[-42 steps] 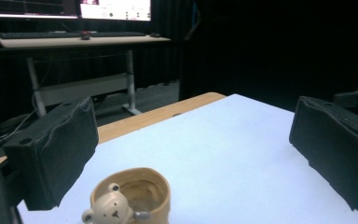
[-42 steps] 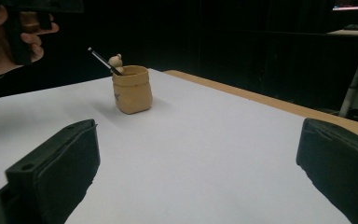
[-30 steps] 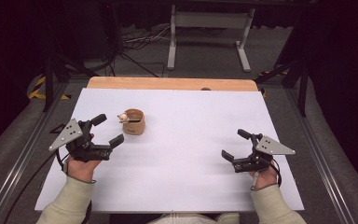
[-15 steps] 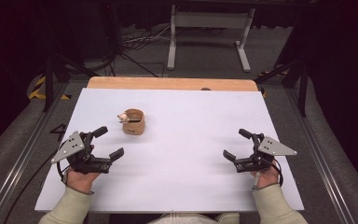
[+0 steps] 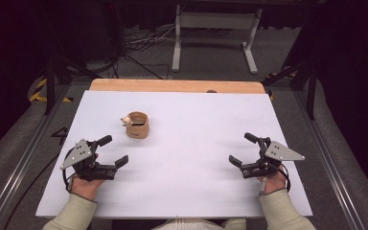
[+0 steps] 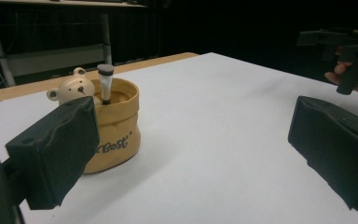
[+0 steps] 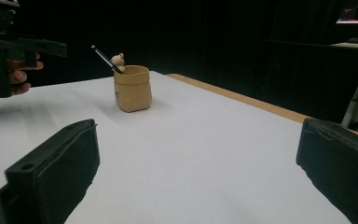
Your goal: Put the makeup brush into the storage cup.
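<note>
A tan sack-shaped cup (image 5: 138,125) with a small bear figure on its rim stands on the white table (image 5: 191,120), left of centre. A dark-tipped stick leans inside the cup (image 6: 114,122), and from the right gripper view the cup (image 7: 131,87) stands far off. My left gripper (image 5: 114,149) hovers near the table's front left, below and left of the cup, jaws wide apart and holding nothing. My right gripper (image 5: 242,148) hovers at the front right, also open and holding nothing.
A bare wooden strip (image 5: 172,85) runs along the table's far edge. Beyond it stand a white metal frame (image 5: 215,33) and cables on the dark floor. Metal rails flank the table on both sides.
My left gripper has drawn back toward the front edge and a little left, away from the cup. The right gripper has barely shifted.
</note>
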Available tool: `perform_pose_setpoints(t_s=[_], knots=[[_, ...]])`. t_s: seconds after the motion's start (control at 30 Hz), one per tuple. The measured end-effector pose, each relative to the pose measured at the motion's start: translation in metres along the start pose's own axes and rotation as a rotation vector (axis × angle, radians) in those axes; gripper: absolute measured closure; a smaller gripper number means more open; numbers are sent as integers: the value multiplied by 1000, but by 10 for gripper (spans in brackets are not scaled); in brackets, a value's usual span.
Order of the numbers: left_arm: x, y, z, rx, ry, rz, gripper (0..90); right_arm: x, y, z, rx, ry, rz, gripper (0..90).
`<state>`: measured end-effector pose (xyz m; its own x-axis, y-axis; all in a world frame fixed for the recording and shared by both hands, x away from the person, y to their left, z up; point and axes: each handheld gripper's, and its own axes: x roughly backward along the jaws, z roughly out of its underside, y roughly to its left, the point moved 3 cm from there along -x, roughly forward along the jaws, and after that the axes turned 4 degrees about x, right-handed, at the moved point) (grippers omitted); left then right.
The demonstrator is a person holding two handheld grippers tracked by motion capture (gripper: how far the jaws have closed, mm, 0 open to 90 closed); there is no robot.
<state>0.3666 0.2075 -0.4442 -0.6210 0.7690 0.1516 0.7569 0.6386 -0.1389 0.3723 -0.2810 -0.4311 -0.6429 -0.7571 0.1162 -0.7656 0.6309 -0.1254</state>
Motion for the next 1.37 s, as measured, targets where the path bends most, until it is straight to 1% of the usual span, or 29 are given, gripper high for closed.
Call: perform_pose_setpoints(t_s=[0.13, 0.17, 0.2, 0.3, 0.37, 0.4, 0.5, 0.63, 0.67, 0.7, 0.8, 0.93, 0.97, 1.07, 1.17, 1.27, 1.37], knots=[[-1, 0, 4, 4, 1, 3, 34, 1, 0, 0, -3, -7, -1, 0], [-2, 1, 7, 0, 8, 12, 34, 0, -1, 1, -4, -8, -1, 0], [-3, 1, 9, 11, 10, 17, 34, 0, -1, 1, -3, -9, -2, 0], [-5, 2, 13, 23, 17, 24, 34, -1, -1, 3, -1, -7, -6, 0], [-6, 3, 14, 29, 13, 26, 32, -1, -1, 4, -2, -3, -6, 0], [-7, 4, 15, 22, 4, 27, 32, -1, -1, 5, -1, -3, -6, 0], [-9, 7, 18, 52, 21, 42, 33, 0, -3, 8, -6, -5, -4, 0], [-11, 7, 19, 49, 21, 38, 32, -2, -2, 9, -5, 0, -7, 0], [-12, 8, 19, 38, 25, 37, 33, -2, -2, 10, -5, 0, -9, 0], [-14, 8, 20, 48, 24, 39, 33, -2, -2, 10, -6, -1, -11, 0], [-17, 8, 21, 46, 51, 38, 33, -3, -3, 11, -7, 2, -13, 0], [-18, 9, 22, 56, 58, 36, 24, -4, -3, 11, -7, 1, -11, 0], [-17, 9, 22, 61, 56, 35, 24, -4, -3, 10, -6, 1, -11, 0], [-18, 9, 22, 60, 53, 40, 24, -4, -2, 11, -8, 2, -12, 0], [-18, 9, 22, 67, 62, 46, 24, -4, -2, 11, -9, 3, -11, 0], [-17, 9, 22, 77, 51, 47, 24, -4, -3, 11, -10, 4, -11, 0], [-17, 9, 21, 79, 50, 49, 24, -4, -3, 11, -11, 6, -12, 0]])
